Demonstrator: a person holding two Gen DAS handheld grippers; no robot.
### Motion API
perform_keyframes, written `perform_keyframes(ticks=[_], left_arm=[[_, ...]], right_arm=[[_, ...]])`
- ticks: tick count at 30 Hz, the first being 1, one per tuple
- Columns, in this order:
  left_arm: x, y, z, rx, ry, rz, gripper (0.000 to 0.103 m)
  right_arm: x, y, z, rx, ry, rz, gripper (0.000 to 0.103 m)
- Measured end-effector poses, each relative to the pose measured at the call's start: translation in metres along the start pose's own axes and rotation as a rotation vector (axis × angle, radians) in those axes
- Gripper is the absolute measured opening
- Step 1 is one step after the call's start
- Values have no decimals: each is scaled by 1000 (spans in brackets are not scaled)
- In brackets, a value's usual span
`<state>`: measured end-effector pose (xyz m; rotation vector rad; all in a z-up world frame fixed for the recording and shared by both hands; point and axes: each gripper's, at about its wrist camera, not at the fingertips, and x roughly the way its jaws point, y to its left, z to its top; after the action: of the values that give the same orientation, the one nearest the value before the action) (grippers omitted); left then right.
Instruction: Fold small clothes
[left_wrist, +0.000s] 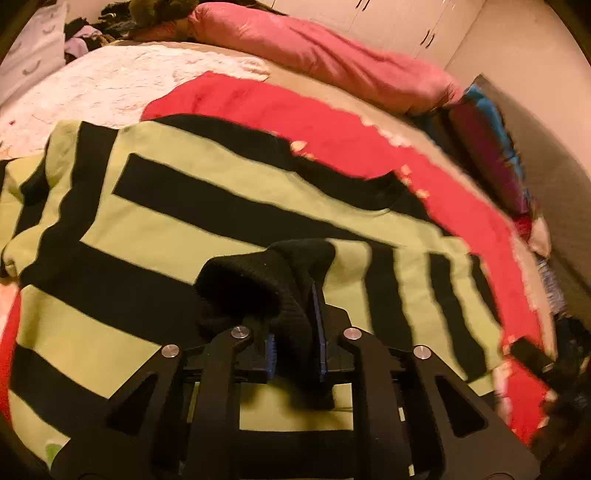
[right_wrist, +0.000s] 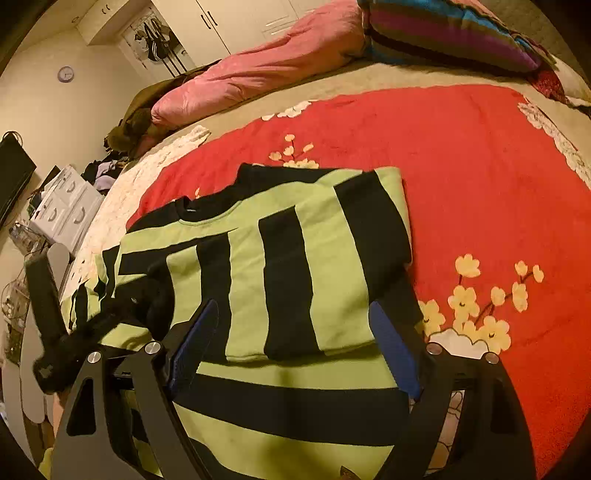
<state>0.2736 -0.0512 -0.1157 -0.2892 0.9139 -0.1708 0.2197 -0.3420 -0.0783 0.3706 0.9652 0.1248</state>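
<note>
Sweater in green and black stripes lies flat on the red blanket of the bed, filling the middle of both views. Our left gripper has its jaws pinching the black ribbed cuff at lower centre of the left view; our right gripper holds its jaws spread above the folded sleeve, gripping nothing. We judge the sleeve fold is in hand: we should carry the cuff across low and lay it smooth.
</note>
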Motion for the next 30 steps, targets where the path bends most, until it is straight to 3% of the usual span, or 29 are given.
perform_keyframes(ticks=[5,10,17,22,27,30], left_arm=[[-34,0,21,45,-140,30,7],[-48,15,42,78,-234,155,7],[-23,57,36,10,-158,187,7],[-19,64,33,7,-153,198,9],[-18,72,32,12,-139,237,22],[-26,82,33,-7,-158,250,36]], right_arm=[[2,1,-1,5,0,3,83],[8,11,-3,-20,17,10,83],[14,23,-5,-69,17,-18,83],[18,31,1,-102,-6,-41,83],[31,39,10,-123,-11,-59,83],[43,42,12,-150,0,-91,83]])
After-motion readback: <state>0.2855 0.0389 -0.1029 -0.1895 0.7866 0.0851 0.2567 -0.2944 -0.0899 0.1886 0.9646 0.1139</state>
